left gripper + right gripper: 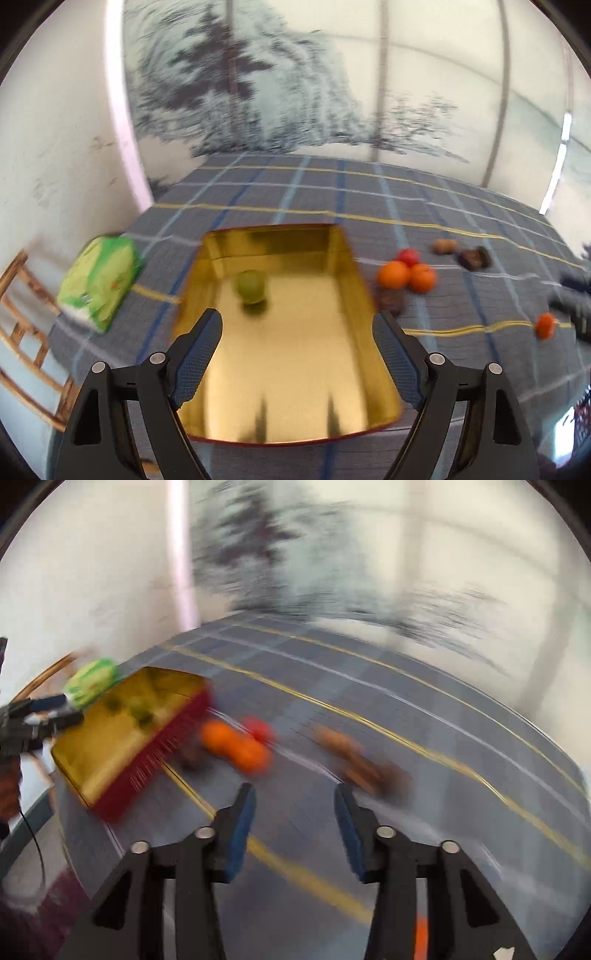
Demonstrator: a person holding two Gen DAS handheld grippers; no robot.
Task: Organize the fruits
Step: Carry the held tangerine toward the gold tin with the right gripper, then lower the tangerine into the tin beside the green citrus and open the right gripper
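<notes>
Hovering over the gold tin (295, 369), left tool (297, 332) spread wide, nothing between the pads. Sitting inside the tin toward its far end: one green fruit (251, 286), alone on the shiny floor. Lying on the checked cloth (332, 184) right of the tin: two oranges (394, 274) touching each other, a red fruit (408, 256) tucked just behind them, a dark brown lump (391, 301) right at the tin's wall. Farther right, a tan fruit (445, 246) beside another dark piece (476, 257), and a lone small orange (545, 325) well apart near the surface edge. Resting left of the tin, a green bag (99, 282).

Swinging fast on the other side, view heavily smeared: right tool (295, 801) parted to a middling gap, empty, only cloth showing between the blue pads. Seen from here, tin's red outer wall (155, 753) at left, oranges just beside it, brown blurs ahead of the right pad, exact shape impossible to tell.
</notes>
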